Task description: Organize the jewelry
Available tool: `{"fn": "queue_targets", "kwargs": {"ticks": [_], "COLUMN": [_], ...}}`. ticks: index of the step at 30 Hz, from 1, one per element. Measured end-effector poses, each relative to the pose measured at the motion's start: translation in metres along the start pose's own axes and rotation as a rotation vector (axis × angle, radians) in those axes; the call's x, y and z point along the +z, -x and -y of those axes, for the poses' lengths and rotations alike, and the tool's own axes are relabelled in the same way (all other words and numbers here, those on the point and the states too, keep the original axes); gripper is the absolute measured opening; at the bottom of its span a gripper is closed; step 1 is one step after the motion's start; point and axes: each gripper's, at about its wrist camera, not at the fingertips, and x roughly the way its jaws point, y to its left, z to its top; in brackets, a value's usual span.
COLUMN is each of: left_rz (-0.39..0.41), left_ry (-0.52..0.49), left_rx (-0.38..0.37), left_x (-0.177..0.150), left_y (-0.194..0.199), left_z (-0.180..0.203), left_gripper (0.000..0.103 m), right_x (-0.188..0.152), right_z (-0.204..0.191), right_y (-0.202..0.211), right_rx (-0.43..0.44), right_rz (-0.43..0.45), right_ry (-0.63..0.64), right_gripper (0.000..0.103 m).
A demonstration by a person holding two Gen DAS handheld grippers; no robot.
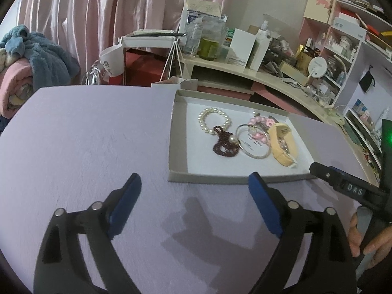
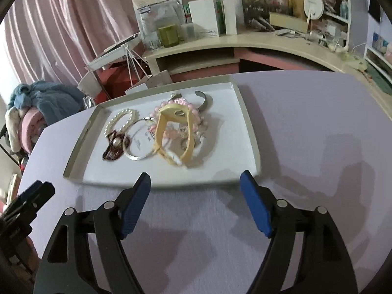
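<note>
the yellow strap [image 2: 171,137] lies lengthwise in the tray [image 2: 252,147], straight ahead of the released, empty right tongs [image 2: 195,183], nearer than the equally released left tongs [image 1: 195,183].

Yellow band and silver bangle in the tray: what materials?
Yellow band: looks like matte silicone or rubber; it bends in a soft loop, with a metal clasp. Silver bangle: probably polished metal; thin rigid ring with bright glints. Neither is certain.

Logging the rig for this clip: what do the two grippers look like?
Both match: the left gripper and right gripper have black plastic arms with slotted cut-outs, round silver pivot pins and blue ribbed pads. White letters "DAS" mark the right gripper's side in the left wrist view.
</note>
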Motion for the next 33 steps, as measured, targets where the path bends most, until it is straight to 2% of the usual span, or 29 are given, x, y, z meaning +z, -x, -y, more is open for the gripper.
{"fn": "queue_targets", "kwargs": {"ticks": [2, 5, 7, 10, 16, 21, 26, 33], "left_rz": [0.013, 0.029, 0.046, 0.070, 0.179, 0.237, 0.268, 0.263], "left_ry": [-0.009, -0.013, -0.013, 0.001, -0.003, 0.001, -0.007, -0.044], "left_rx": [-0.007, -0.007, 0.001, 0.012, 0.054, 0.031, 0.014, 0.003], "left_x": [-0.006, -0.014, -0.019, -0.025, -0.033, -0.038, -0.051, -0.053], "left_y": [0.011, 0.026, 0.038, 0.054, 0.080, 0.090, 0.092, 0.081], "left_z": [0.004, 0.008, 0.010, 0.012, 0.017, 0.022, 0.027, 0.026], "left_gripper": [0.094, 0.100, 0.101, 0.101, 0.101, 0.101, 0.101, 0.101], "right_x": [-0.009, -0.020, -0.029, -0.039, -0.048, -0.055, -0.063, -0.067], "right_z": [-0.003, -0.007, -0.009, -0.014, -0.018, -0.024, -0.024, -0.026], "right_y": [0.017, 0.039, 0.054, 0.071, 0.093, 0.102, 0.099, 0.094], "right_rx": [0.008, -0.015, -0.033, -0.051, -0.023, -0.002, 0.037, 0.041], "right_rz": [0.039, 0.124, 0.195, 0.253, 0.307, 0.342, 0.373, 0.421], "right_ry": [0.003, 0.017, 0.022, 0.044, 0.058, 0.078, 0.073, 0.061], "right_gripper": [0.092, 0.102, 0.102, 0.102, 0.102, 0.102, 0.102, 0.102]}}
